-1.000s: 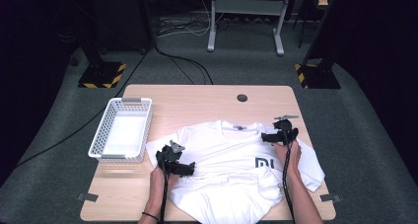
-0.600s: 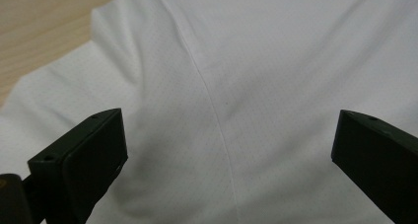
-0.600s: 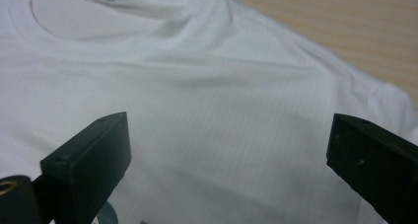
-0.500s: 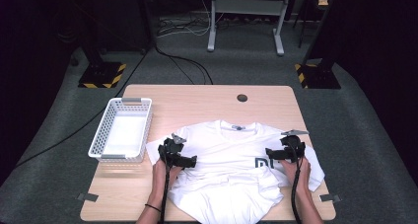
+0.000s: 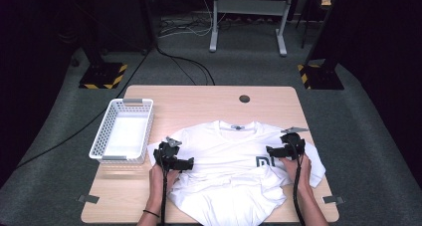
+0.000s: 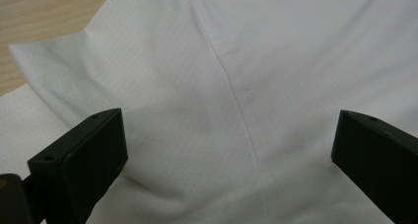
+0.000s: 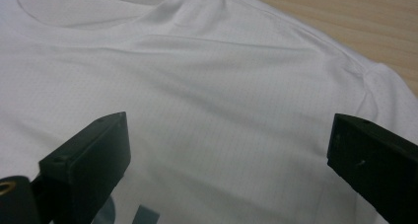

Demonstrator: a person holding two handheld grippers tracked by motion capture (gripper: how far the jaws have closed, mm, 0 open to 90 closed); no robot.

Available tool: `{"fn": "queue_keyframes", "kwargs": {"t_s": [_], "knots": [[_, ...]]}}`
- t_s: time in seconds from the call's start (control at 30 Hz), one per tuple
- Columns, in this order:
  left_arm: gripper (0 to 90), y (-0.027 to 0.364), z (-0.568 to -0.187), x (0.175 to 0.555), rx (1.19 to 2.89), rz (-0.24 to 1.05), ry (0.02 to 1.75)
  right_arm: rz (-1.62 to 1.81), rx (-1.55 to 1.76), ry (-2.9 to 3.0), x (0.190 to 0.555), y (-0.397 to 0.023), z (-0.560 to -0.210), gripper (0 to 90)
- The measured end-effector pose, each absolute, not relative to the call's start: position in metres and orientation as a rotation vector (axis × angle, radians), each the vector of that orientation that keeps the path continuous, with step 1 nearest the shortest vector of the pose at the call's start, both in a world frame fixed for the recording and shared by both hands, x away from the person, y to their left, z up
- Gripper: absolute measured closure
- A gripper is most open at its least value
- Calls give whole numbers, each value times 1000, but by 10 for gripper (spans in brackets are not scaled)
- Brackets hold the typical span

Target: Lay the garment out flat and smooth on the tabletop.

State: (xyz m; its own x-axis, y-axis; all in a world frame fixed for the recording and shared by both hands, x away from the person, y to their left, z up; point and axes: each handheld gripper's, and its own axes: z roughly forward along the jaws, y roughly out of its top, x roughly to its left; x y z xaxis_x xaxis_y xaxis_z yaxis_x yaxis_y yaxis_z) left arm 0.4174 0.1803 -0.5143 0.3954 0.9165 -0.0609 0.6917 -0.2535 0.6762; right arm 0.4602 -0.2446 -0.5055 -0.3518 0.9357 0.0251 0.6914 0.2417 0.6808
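Both grippers have drawn back toward the person since a second ago, the right one travelling farthest, from near the shirt's shoulder to beside its chest print. At a wooden table (image 5: 199, 99), the white T-shirt (image 5: 234, 151) lies front-up, its hem bunched at the near edge. The left gripper (image 6: 229, 145) hovers over the sleeve seam, jaws spread wide and gripping nothing; the right gripper (image 7: 226, 150) hangs equally wide and empty over the chest. Each seems poised above a side, likely to pinch and fold. A white basket (image 5: 102, 141) waits beside the sleeve.
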Motion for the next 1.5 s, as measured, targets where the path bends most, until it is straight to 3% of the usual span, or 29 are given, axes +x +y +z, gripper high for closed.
{"fn": "queue_keyframes", "kwargs": {"t_s": [0.27, 0.53, 0.67, 0.83, 1.03, 1.27, 1.5], "knots": [[2, 166, -516, 423, 2085, 451, 1355, 811, 1463, 2178, 441, -234, -515, 38], [2, 153, -519, 441, 2124, 468, 1361, 812, 1470, 2185, 448, -229, -520, 0], [0, 150, -519, 481, 2109, 482, 1387, 802, 1496, 2162, 487, -227, -519, 0], [0, 154, -515, 548, 2101, 484, 1477, 746, 1577, 2130, 562, -221, -516, 0], [0, 163, -513, 591, 2098, 477, 1545, 692, 1651, 2100, 610, -226, -513, 0], [2, 165, -507, 588, 2092, 429, 1543, 698, 1635, 2105, 608, -229, -510, 0], [2, 160, -473, 517, 2071, 474, 1363, 876, 1545, 2069, 540, -251, -478, 0]]}}
